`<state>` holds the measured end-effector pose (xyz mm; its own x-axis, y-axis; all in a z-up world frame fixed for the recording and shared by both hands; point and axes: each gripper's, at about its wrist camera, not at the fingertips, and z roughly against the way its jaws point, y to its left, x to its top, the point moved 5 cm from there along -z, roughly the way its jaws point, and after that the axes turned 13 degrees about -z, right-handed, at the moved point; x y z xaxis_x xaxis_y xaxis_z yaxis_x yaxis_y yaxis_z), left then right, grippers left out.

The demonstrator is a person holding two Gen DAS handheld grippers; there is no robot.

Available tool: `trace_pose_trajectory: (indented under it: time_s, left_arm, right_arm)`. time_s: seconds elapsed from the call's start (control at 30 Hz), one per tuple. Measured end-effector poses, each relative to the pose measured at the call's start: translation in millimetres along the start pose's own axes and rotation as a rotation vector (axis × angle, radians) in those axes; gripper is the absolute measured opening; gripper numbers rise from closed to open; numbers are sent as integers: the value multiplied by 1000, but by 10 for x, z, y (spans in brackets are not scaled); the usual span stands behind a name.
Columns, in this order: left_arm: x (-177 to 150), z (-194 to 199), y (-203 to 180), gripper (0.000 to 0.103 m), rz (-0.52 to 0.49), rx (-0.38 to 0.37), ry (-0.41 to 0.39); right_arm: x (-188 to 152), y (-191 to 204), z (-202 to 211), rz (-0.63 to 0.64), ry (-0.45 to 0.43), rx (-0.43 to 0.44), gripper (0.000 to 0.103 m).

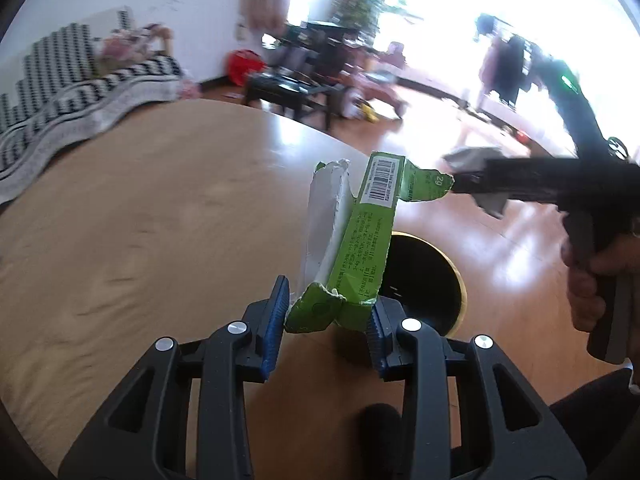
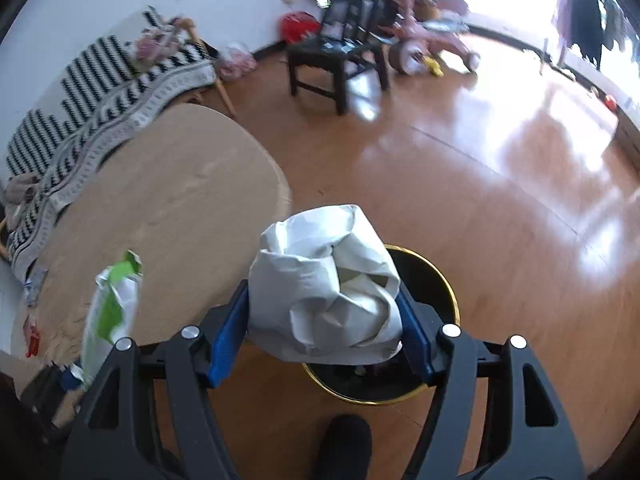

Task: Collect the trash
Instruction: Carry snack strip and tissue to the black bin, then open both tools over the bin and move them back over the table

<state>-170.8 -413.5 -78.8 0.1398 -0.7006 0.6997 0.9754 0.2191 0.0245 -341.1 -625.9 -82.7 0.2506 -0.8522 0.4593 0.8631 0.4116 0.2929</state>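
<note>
My left gripper (image 1: 326, 312) is shut on a torn green wrapper (image 1: 360, 236) with a barcode and a silver inside, held over the edge of the round wooden table (image 1: 140, 208). Beyond it on the floor stands a black bin with a gold rim (image 1: 428, 280). My right gripper (image 2: 324, 312) is shut on a crumpled white paper ball (image 2: 324, 280), hanging above that same bin (image 2: 432, 292). In the left wrist view the right gripper (image 1: 468, 184) shows blurred at the right, a hand (image 1: 584, 280) around its handle. The green wrapper (image 2: 112, 304) appears at the lower left of the right wrist view.
A striped black-and-white blanket (image 1: 80, 96) covers a sofa behind the table. A dark wooden chair (image 2: 340, 52) and a pink tricycle (image 2: 432, 44) stand on the shiny wooden floor (image 2: 500, 184). Small scraps (image 2: 32, 320) lie at the table's left edge. A dark shoe (image 2: 344, 444) sits near the bin.
</note>
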Motion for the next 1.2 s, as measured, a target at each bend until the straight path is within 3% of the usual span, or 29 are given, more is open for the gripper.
trace_pose_trajectory:
  time_s: [0.1,0.4,0.73,0.83,0.87,0.9,0.97,1.2]
  left_arm:
    - [26,-267,-243,35,-21,-62,33]
    - [56,-872,-546,35,-43,-156,113]
    - [128,-1130,-665,37,-37,-217,137]
    - [134,-1172,-704,50,-30,-229,134]
    - [139,-1176,-714,62,-24,-241,130]
    - [155,-1179,-726,68,-21,-251,122]
    - [166,-1158,-759,71,-35,-253,117]
    - [176,-997,-827,78,-75,-255,107]
  right_arm:
    - [0,-218,-137,-38,45,-68,67]
    - [60,-696,-358,-170,121,-104,67]
    - [136,-741,-462,-214,126,-120,71]
    - [154,-780,-473,-240,124,-114,75]
    - [150,-778,-482,-245,126,-109,76]
    - [150,-767,-498,-246,129,-104,78]
    - [155,-739,-504,-238,128,-103,83]
    - [191,-680,-464,-233,109,-87,84]
